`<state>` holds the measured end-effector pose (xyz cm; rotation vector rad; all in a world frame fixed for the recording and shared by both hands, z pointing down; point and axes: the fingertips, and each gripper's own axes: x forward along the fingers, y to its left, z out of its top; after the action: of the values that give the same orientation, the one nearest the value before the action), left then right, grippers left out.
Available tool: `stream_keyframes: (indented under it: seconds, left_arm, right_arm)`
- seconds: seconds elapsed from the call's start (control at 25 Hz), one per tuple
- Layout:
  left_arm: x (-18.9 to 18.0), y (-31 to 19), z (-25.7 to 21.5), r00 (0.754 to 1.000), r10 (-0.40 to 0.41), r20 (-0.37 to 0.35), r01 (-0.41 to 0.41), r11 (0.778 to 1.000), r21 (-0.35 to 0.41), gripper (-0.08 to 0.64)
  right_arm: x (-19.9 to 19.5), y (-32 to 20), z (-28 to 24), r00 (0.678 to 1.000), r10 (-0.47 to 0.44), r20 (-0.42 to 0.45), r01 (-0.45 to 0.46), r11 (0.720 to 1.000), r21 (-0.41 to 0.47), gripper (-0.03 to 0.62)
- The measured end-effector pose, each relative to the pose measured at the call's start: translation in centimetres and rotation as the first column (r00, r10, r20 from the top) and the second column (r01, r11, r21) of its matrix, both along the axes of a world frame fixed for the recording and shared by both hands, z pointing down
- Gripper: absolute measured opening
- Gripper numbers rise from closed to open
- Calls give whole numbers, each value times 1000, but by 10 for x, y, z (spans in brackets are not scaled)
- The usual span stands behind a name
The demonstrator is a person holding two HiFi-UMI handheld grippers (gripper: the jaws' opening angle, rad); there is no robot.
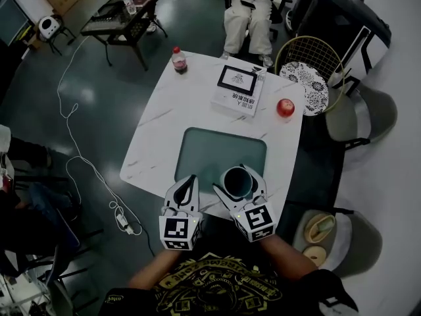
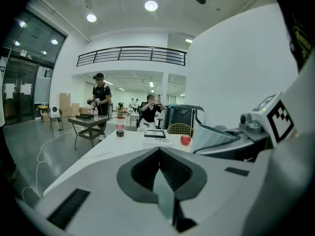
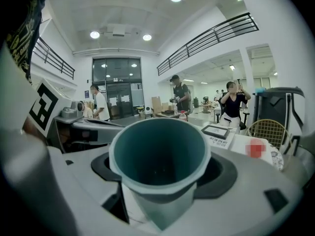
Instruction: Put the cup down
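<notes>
A teal cup (image 1: 237,182) sits upright between the jaws of my right gripper (image 1: 238,180), which is shut on its sides. It hangs over the near edge of a teal mat (image 1: 223,147) on the white table (image 1: 161,127). In the right gripper view the cup (image 3: 157,154) fills the middle, mouth towards the camera and empty. My left gripper (image 1: 191,183) is just left of the cup, jaws together with nothing between them (image 2: 160,176). The left gripper view shows the cup (image 2: 214,136) off to its right. I cannot tell whether the cup touches the mat.
At the table's far side lie a book (image 1: 239,91), a red apple (image 1: 285,107) and a dark bottle (image 1: 179,60). A wire-backed chair (image 1: 309,71) stands at the far right corner. A person sits beyond the table (image 1: 253,12). A stool (image 1: 322,232) is at my right.
</notes>
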<state>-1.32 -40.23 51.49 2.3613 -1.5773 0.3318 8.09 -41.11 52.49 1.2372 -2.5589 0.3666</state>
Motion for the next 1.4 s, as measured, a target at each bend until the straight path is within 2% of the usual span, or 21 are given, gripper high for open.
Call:
stream_keyframes:
  seconds: [0.52, 0.96, 1.4]
  left_arm:
    - [8, -38, 48, 998, -58, 0, 58, 994, -88, 9]
    - [16, -54, 83, 998, -58, 21, 61, 986, -156, 9]
    - [20, -68, 108, 997, -44, 57, 54, 982, -182, 9]
  right_arm:
    - [5, -45, 50, 999, -39, -1, 39, 999, -32, 380]
    - [4, -67, 86, 998, -51, -23, 50, 998, -44, 380]
    - [3, -80, 114, 997, -59, -41, 57, 997, -44, 380]
